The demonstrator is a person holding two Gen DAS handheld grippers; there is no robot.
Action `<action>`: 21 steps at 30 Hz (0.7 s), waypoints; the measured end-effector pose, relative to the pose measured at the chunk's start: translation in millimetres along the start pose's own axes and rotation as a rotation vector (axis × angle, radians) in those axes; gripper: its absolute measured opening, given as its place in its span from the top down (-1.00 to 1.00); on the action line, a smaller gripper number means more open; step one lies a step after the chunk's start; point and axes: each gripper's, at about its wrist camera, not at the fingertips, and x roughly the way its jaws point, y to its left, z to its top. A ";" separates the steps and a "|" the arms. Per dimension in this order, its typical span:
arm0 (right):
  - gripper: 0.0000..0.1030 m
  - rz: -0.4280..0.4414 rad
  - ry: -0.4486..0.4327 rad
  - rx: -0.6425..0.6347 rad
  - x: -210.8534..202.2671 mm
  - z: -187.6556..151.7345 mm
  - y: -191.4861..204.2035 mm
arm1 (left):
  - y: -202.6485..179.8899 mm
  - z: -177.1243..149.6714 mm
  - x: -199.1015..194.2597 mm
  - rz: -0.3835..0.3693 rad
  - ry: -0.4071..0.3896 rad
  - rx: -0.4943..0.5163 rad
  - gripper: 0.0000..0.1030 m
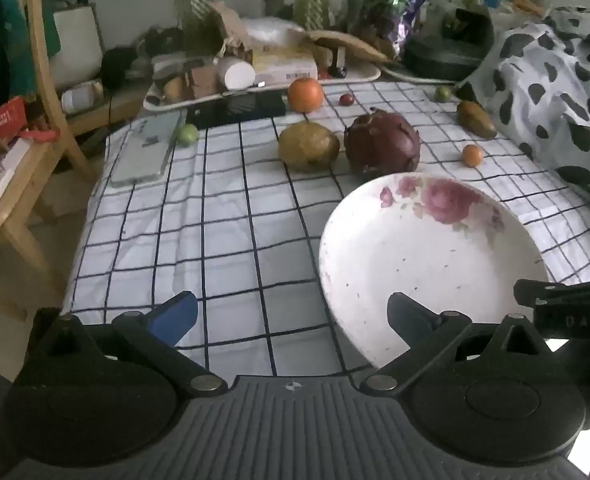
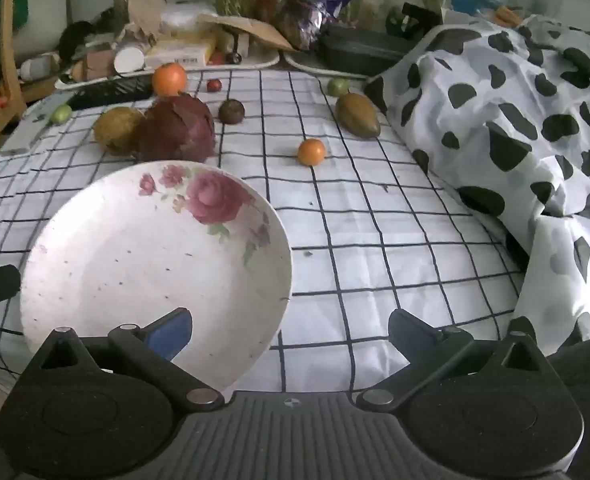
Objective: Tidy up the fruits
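— Left wrist view first: the left tongs [image 1: 291, 316] are spread wide with nothing between them, hanging over the near edge of the desk [image 1: 215, 240], the one under the checked cloth. The flowered plate [image 1: 415, 264] sits at the near right, bare.

— And the fruit?

— All still out on the cloth. A big orange [image 1: 305, 95] near the far edge, a brownish pear [image 1: 308, 146] and a dark red dragon fruit [image 1: 382, 145] side by side just past the plate's far rim, a little orange [image 1: 472, 155] to the right of them, and a mango [image 1: 476, 119] by the spotted blanket [image 1: 555, 92] at the right edge.

— The other side?

— From the right wrist, the right tongs [image 2: 291, 328] are just as wide and empty, with the left finger over the plate's near rim. You also see a small dark round fruit [image 2: 231, 111] behind the dragon fruit, a tiny red one [image 2: 214, 85] further back, and small green ones [image 2: 61, 114] toward the far corners.

— How would you take them?

— The dragon fruit looks the heaviest; I'd grip across its widest middle, firmly, since the scaly skin should give some hold. The pear seems firm but bruisable, so a gentler squeeze at its belly. The little orange is light and smooth and would likely roll, so come straight down and close across its centre. The plate looks breakable, so fruit should be set in, not dropped.
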 end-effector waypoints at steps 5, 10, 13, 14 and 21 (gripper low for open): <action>-1.00 0.027 -0.012 0.017 -2.2 -5.0 -6.4 | -0.3 -10.9 8.4 -0.019 0.038 -0.003 -0.99; -1.00 0.000 0.037 0.006 7.9 3.6 -1.8 | 3.9 -2.5 17.2 -0.025 0.091 -0.026 -0.99; -1.00 -0.004 0.042 0.005 8.1 2.7 -0.6 | 3.4 0.0 17.7 -0.029 0.098 -0.034 -0.99; -1.00 -0.003 0.043 0.005 8.3 2.2 -0.8 | 3.5 0.1 17.3 -0.032 0.100 -0.035 -0.99; -1.00 -0.001 0.047 0.009 8.9 1.4 -2.5 | 1.5 0.0 17.2 -0.045 0.104 -0.031 -0.99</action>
